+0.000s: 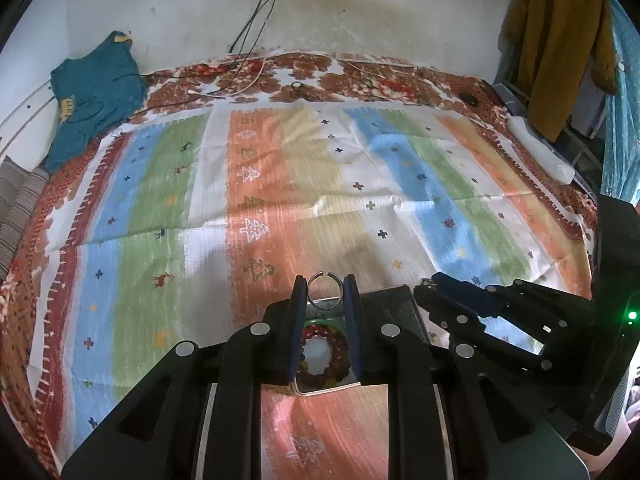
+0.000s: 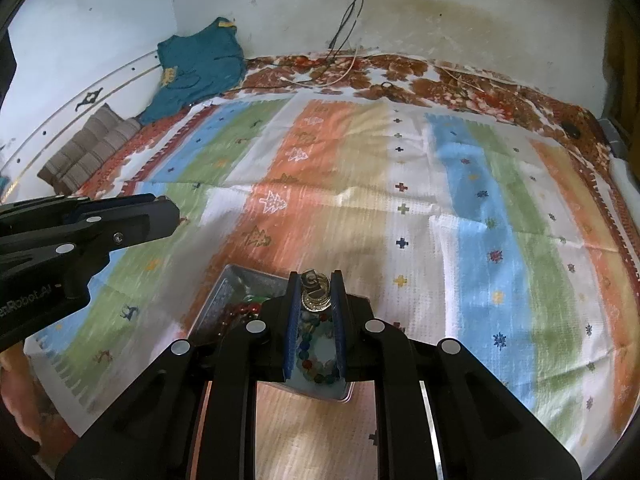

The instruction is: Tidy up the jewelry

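Note:
My left gripper (image 1: 325,286) is shut on a thin silver ring with a gap in it (image 1: 325,278), which stands upright between the blue pads. Beneath it sits a metal tray (image 1: 310,391) holding a dark red bead bracelet (image 1: 340,354). My right gripper (image 2: 316,280) is shut on a small gold-coloured jewelry piece (image 2: 315,294) above the same tray (image 2: 226,286). In the tray lie a multicoloured bead bracelet (image 2: 306,350) and red beads (image 2: 240,312). Each gripper shows in the other's view: the right gripper (image 1: 426,286) beside the tray, the left gripper (image 2: 170,216) at the left.
The tray rests on a striped cloth (image 1: 280,184) spread over a floral bedcover (image 1: 320,76). A teal garment (image 1: 96,92) lies at the back left, cables (image 1: 248,72) run from the wall, and a brown coat (image 1: 560,40) hangs at the right.

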